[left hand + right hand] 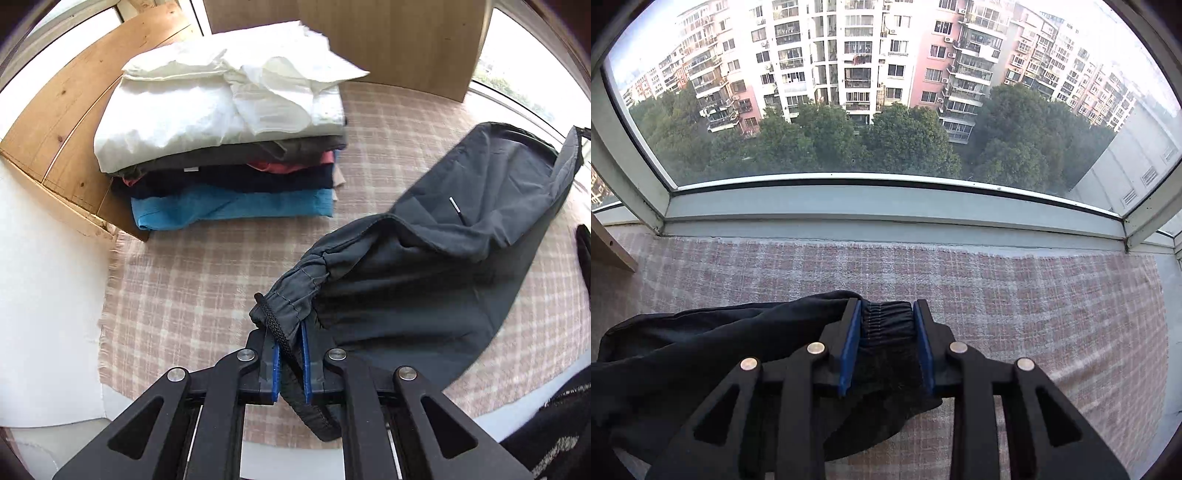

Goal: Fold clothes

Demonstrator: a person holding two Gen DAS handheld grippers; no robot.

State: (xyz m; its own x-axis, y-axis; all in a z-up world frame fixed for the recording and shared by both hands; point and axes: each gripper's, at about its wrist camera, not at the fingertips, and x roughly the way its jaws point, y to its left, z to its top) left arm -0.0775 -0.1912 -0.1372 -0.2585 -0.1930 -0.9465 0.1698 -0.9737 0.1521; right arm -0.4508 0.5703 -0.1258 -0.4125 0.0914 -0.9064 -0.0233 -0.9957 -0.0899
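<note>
A dark grey pair of shorts (461,236) with an elastic waistband and a drawstring hangs stretched above the pink checked cloth (192,280). My left gripper (290,332) is shut on one end of the gathered waistband, with the black cord running between its blue pads. In the right wrist view my right gripper (886,314) is shut on the other end of the waistband, and the shorts (720,332) trail away to the left over the checked cloth (1034,295).
A stack of folded clothes (229,122), white on top and blue at the bottom, sits at the back left on the cloth. A wooden panel (391,40) stands behind it. The window frame (886,206) borders the cloth's far edge.
</note>
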